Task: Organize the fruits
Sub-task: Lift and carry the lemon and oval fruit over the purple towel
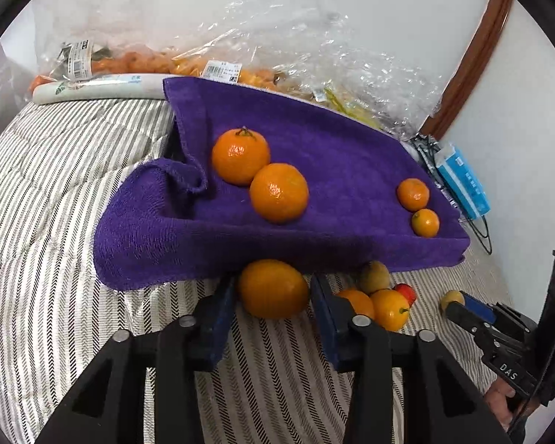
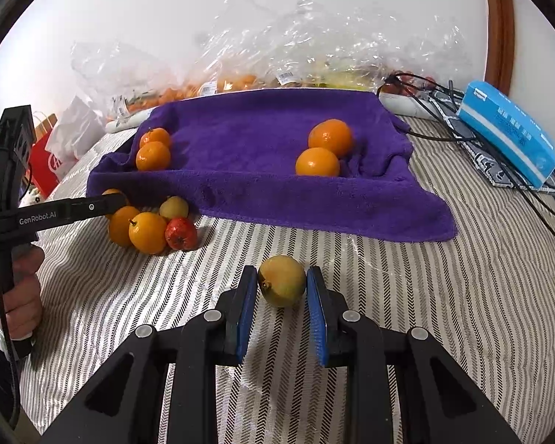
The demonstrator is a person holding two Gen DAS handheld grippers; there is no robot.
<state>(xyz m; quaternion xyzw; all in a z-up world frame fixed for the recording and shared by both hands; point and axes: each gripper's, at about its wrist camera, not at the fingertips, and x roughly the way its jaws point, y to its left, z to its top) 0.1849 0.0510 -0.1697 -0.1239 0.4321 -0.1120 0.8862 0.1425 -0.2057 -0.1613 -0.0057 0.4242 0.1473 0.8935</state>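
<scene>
Fruit is lying on a striped bed cover [image 2: 407,314] and on the purple towel [image 2: 262,155] spread over it. Your left claw [image 1: 273,288] is straddling a large orange [image 1: 272,288] just below the towel's near edge, pads beside it; I cannot tell whether they are pressing. Your right claw [image 2: 282,285] is gripping a yellow-green fruit [image 2: 282,285] resting on the cover. Two pairs of oranges are sitting on the towel, toward its opposite ends.
</scene>
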